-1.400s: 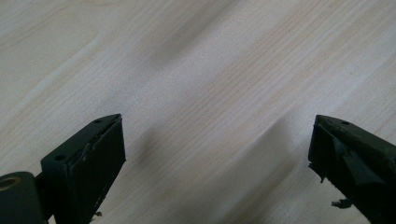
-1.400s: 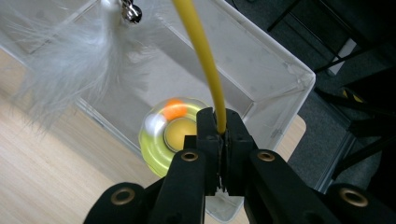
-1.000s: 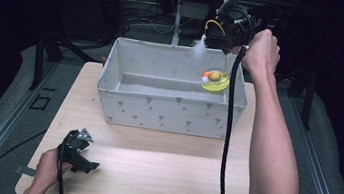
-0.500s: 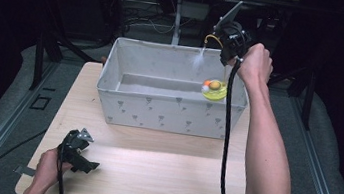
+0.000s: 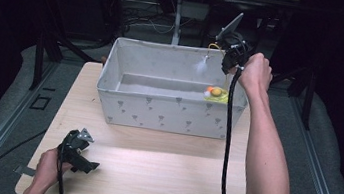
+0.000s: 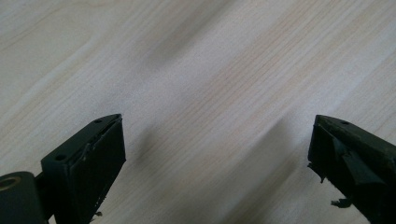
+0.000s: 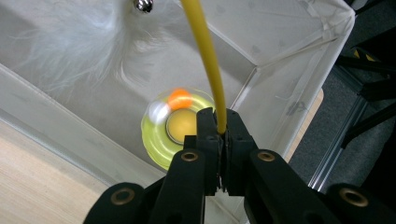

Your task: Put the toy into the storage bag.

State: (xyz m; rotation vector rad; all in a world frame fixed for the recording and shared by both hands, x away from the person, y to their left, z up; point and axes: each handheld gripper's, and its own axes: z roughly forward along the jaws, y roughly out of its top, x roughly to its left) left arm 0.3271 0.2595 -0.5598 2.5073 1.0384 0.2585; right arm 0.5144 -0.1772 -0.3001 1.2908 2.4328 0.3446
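Right gripper has dropped toward the bin's far right corner since earlier, jaws clamped on the yellow wand; its feather dangles above the yellow toy, directly below. Left gripper rests near the table front, jaws wide apart, empty.

Yellow feather wand above grey bin

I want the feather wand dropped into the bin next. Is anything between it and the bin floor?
Partly. The right gripper is shut on the yellow wand above the bin. A yellow round toy lies on the floor directly beneath; the floor beside it looks bare. The white feather hangs inside the bin.
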